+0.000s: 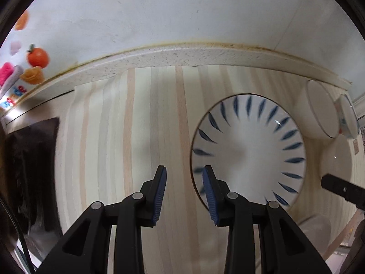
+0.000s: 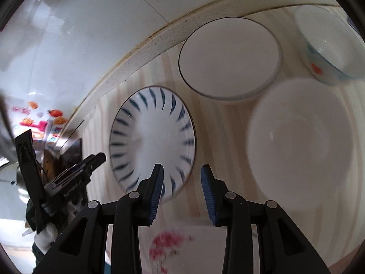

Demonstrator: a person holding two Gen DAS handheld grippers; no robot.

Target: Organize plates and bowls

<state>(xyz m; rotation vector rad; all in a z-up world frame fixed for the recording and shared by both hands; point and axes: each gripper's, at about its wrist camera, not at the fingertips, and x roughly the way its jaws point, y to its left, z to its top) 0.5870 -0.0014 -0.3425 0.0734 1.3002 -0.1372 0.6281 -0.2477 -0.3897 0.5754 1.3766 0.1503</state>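
Left gripper: the black two-finger left gripper [image 1: 183,196] with blue ribbed pads hangs over the pale striped wooden countertop [image 1: 127,137], jaws spread apart and holding nothing; its right fingertip overlaps the near-left rim of the patterned plate, though contact cannot be told.
Right gripper: the black right gripper [image 2: 182,196] with the same blue pads is also released and empty, its left finger in front of the patterned plate's near rim and its right finger over bare wood.
Patterned plate: the round white plate with dark blue leaf-like strokes around its rim [image 2: 152,141] lies flat on the countertop, left of the other dishes.
Plain bowl: the white bowl with a thin dark rim [image 2: 229,57] sits behind the patterned plate, close to the speckled stone ledge [image 2: 146,48] at the wall.
Large dish: the plain white round dish [image 2: 301,141] sits to the right, blurred, just beside the plain bowl.
Painted bowl: the white bowl with blue and red markings [image 2: 328,52] stands at the far right corner.
Near dish: a white dish with a pink-red floral print [image 2: 168,246] shows blurred below the right gripper.
Wall: the white tiled wall [image 1: 182,11] carries colourful fruit-shaped decorations [image 1: 37,57] at the left.
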